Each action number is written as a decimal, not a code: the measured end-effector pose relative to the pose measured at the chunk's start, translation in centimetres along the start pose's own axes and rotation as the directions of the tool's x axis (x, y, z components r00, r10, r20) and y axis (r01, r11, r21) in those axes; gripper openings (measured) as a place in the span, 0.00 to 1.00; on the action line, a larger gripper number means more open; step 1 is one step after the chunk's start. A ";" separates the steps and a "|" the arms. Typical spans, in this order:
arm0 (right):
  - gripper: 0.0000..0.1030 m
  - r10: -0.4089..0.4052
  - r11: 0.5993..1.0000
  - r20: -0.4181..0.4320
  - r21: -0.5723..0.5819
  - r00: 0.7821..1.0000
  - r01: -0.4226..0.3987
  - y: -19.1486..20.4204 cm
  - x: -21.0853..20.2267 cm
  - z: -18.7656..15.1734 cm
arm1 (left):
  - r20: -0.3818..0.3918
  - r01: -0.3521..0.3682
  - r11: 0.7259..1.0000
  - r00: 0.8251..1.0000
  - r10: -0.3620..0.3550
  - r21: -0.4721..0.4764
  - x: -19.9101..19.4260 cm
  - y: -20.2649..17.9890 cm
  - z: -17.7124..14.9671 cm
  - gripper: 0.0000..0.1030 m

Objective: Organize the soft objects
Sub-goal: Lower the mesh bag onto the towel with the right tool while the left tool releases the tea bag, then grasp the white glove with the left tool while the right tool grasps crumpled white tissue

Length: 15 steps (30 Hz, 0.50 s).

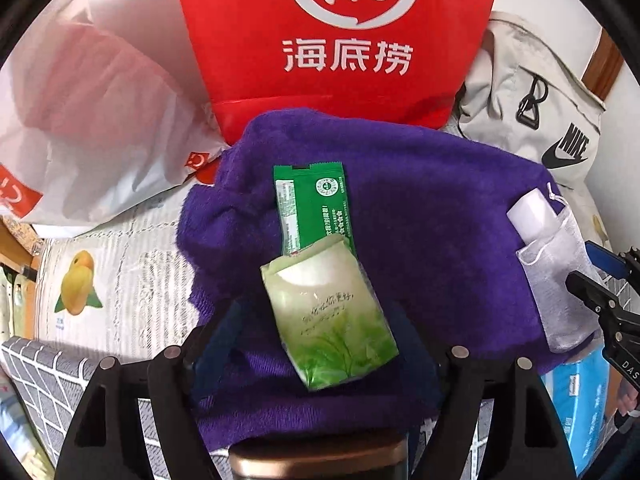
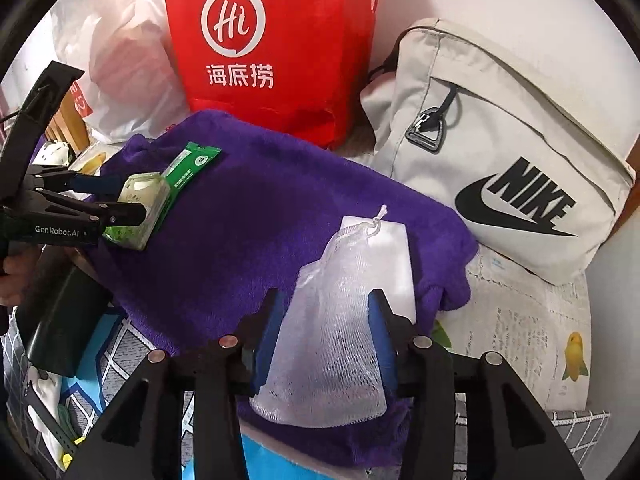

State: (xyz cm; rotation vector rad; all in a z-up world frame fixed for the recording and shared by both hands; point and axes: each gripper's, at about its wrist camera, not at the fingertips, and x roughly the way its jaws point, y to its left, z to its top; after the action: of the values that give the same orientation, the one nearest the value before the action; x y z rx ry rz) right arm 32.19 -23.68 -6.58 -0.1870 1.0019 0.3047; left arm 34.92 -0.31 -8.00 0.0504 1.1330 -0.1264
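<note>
The purple towel [image 2: 256, 216] lies spread out flat, and it works like a soft mat for the small things put on it. On its left part sits a pale green tissue pack [image 1: 330, 316], with one end resting on a dark green packet [image 1: 314, 204], so the two are stacked in a little pile. The left tool [image 1: 320, 344] has its two fingers wide apart on both sides of the tissue pack and does not squeeze it, so I think the pack has been put down there. On the right part of the towel lies a white mesh pouch [image 2: 332, 320] with a white block [image 2: 394, 264] just behind it. The right tool [image 2: 326, 336] stands partly open around the pouch, its blue pads close to the sides but not pressing. Behind the towel stand a red paper bag [image 2: 272, 40] and a grey Nike bag [image 2: 500, 152], and a white plastic bag [image 1: 92, 112] is off to the left.
</note>
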 end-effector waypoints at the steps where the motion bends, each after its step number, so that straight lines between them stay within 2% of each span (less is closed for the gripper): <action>1: 0.42 0.002 1.000 0.004 0.004 1.000 -0.002 -0.1 -0.3 -0.1 | 0.006 0.000 1.000 1.000 0.000 -0.005 -0.4 0.1 -0.1 0.74; 6: 0.43 -0.007 0.999 0.031 0.031 0.999 0.006 -0.3 -2.4 -0.6 | 0.044 -0.021 1.000 0.999 0.021 -0.008 -3.1 0.5 -1.0 0.74; 9: 0.50 -0.006 0.999 0.048 0.046 0.999 0.004 -0.4 -3.3 -0.8 | 0.072 -0.023 0.999 0.997 0.024 -0.023 -4.9 1.0 -2.0 0.74; 14: 0.52 -0.027 0.998 0.065 0.060 0.998 0.023 -0.5 -4.2 -1.1 | 0.104 -0.001 0.999 0.995 0.007 -0.051 -7.2 1.7 -4.0 0.74; 15: 0.57 -0.032 0.998 0.072 0.065 0.997 0.027 -0.5 -4.4 -1.2 | 0.108 0.006 0.999 0.994 0.000 -0.053 -7.4 1.7 -4.3 0.74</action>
State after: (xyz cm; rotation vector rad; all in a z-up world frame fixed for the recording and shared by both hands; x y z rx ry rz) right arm 29.18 -25.28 -3.44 -0.1311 0.9344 0.2506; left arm 28.20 2.42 -3.10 -0.0055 1.0277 -0.1007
